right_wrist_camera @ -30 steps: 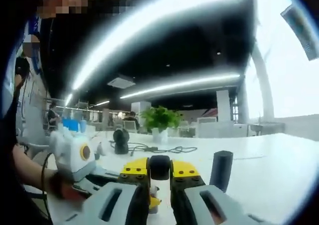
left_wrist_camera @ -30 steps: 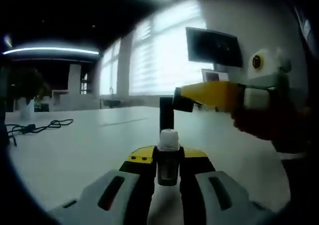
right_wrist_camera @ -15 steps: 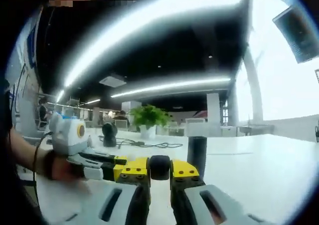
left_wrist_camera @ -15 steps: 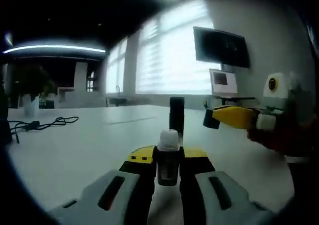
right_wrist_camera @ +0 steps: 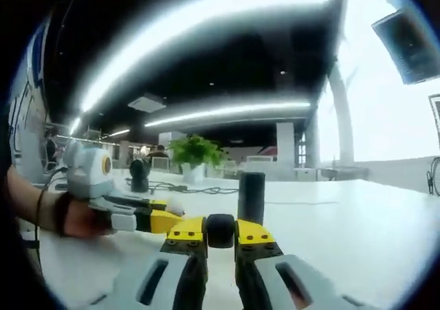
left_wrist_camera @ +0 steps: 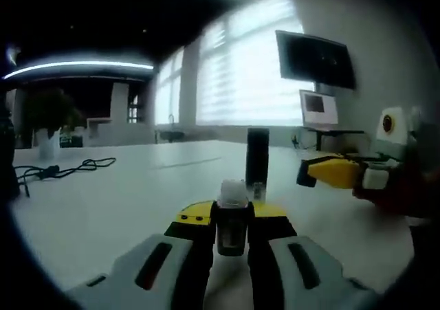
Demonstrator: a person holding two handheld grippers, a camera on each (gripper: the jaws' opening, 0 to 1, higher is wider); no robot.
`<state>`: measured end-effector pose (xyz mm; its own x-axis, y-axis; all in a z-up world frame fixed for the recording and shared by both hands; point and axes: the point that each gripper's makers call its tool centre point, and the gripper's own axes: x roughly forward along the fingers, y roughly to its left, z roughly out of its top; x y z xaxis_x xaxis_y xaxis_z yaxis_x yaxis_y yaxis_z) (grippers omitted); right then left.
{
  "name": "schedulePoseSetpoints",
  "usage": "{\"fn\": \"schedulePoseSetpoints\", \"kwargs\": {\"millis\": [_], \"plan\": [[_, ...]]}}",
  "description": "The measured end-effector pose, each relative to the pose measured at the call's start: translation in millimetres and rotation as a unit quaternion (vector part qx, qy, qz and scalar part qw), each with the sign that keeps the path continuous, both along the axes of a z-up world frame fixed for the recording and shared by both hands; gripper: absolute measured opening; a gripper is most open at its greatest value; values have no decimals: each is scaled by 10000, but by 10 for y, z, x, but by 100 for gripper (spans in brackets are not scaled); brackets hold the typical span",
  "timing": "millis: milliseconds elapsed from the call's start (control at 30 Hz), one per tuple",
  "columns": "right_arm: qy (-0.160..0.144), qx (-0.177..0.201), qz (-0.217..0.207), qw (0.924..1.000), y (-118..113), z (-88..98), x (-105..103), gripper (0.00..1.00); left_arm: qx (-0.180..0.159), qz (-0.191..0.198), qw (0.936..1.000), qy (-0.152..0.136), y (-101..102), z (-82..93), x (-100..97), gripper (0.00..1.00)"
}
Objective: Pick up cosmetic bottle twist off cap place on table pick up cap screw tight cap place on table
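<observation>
The left tongs are closed on the cosmetic bottle, held upright with its pale threaded neck bare above the jaws. The right tongs are clamped on the black cap. In the left gripper view the right tongs are seen right of the bottle, well apart from it. A tall black cylinder stands on the white desk beyond the bottle. A black cable lies far left of the bottle, and 1 potted plant stands farther back.
</observation>
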<state>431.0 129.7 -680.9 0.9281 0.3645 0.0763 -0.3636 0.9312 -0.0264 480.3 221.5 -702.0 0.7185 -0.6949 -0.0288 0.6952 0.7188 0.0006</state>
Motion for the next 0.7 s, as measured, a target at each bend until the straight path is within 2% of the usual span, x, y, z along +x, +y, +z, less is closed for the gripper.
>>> {"fn": "schedulePoseSetpoints", "kwargs": {"millis": [267,300,500,700], "plan": [[66,94,54,9999,-3,-11,-4,8,103,36,9999,-23,-116,-29,143,8],[69,104,38,9999,-11,-12,-3,8,217,108,9997,-54,-98,-54,163,8],[91,95,20,9999,-18,-21,-4,8,380,93,9992,-111,-122,-92,117,8],[100,59,20,9999,-17,-32,-3,8,308,38,9995,-46,-124,-96,71,8]]}}
